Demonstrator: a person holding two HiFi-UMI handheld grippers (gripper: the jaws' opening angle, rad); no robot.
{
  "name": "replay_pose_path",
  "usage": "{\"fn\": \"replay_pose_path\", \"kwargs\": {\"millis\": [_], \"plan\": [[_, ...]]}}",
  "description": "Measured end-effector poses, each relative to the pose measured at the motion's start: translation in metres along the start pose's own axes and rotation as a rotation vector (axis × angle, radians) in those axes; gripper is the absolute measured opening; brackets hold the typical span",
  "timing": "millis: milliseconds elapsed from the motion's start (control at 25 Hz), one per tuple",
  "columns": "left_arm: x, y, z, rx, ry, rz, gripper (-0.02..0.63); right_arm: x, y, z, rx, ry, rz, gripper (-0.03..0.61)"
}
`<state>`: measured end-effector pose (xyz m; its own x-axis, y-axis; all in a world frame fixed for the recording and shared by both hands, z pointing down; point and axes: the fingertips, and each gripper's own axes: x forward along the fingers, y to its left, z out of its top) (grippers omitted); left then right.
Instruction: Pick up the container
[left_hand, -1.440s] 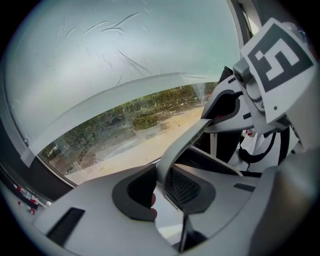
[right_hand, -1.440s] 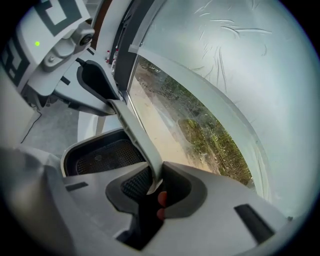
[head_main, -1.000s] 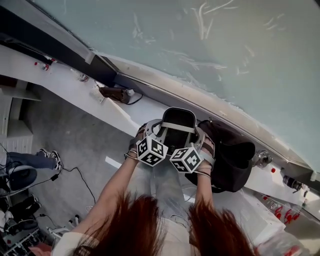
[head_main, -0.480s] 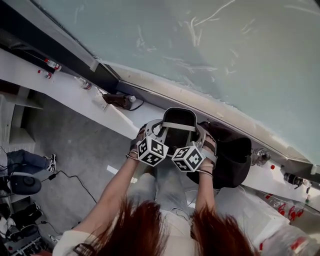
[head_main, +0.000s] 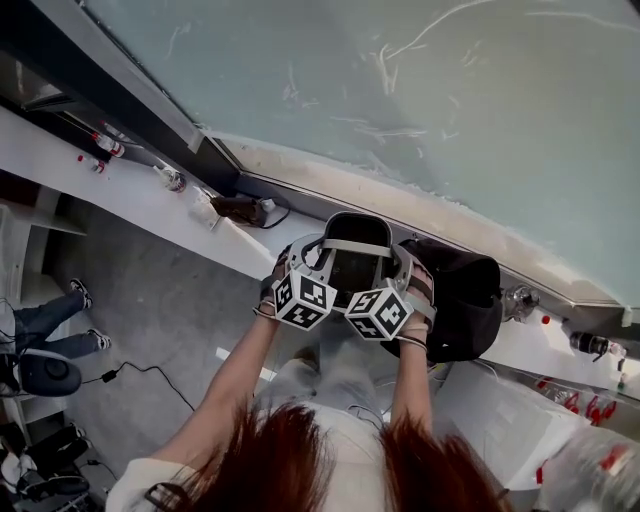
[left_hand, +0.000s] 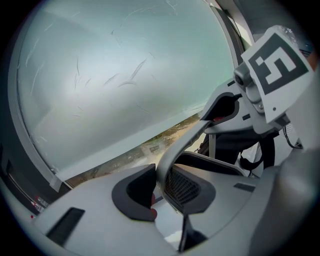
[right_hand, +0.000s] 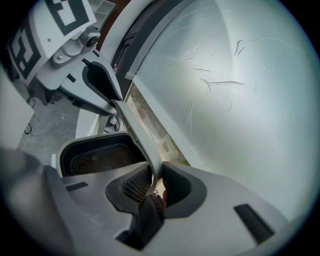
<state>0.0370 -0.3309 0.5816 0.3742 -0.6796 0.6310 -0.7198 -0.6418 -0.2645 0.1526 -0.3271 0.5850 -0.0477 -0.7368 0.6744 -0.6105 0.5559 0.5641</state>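
Observation:
The container (head_main: 356, 258) is a grey basket with a black mesh inside and a pale grey strap handle (head_main: 355, 250) across its top. It hangs in the air in front of the person. My left gripper (head_main: 300, 258) is shut on the left end of the handle (left_hand: 182, 147), and its pads pinch the strap (left_hand: 159, 181). My right gripper (head_main: 405, 268) is shut on the right end, where its pads clamp the strap (right_hand: 155, 184). The mesh bottom (right_hand: 95, 156) shows in the right gripper view. Each gripper sees the other across the handle: the right gripper (left_hand: 226, 107) and the left gripper (right_hand: 101, 84).
A big pale teal scratched surface (head_main: 450, 110) fills the far side, edged by a worn rim (head_main: 400, 205). A white ledge (head_main: 130, 185) with small bottles runs to the left. A black bag (head_main: 468, 300) sits right of the container. Another person's legs (head_main: 45, 320) stand on the grey floor.
Both grippers have gone up together with the container hanging between them. The ledge and floor have dropped back in the head view. The grip on the handle is the same.

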Motion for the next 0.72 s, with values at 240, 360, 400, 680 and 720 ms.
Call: {"fn": "replay_pose_path", "kwargs": {"millis": [240,360,400,680,720], "plan": [[-0.018,0.005,0.014,-0.008,-0.04,0.016,0.087,-0.021,-0.01,0.012,0.02,-0.021,-0.047,0.078],[-0.029,0.007,0.021,-0.011,-0.063,0.028,0.087,-0.033,-0.014,0.017,0.032,-0.031,-0.072,0.077],[-0.032,0.008,0.023,-0.012,-0.071,0.032,0.087,-0.036,-0.016,0.019,0.036,-0.036,-0.081,0.078],[-0.057,0.019,0.04,-0.002,-0.129,0.061,0.087,-0.062,-0.025,0.037,0.071,-0.069,-0.146,0.077],[-0.062,0.021,0.042,-0.001,-0.136,0.065,0.087,-0.066,-0.025,0.039,0.079,-0.074,-0.152,0.077]]}}
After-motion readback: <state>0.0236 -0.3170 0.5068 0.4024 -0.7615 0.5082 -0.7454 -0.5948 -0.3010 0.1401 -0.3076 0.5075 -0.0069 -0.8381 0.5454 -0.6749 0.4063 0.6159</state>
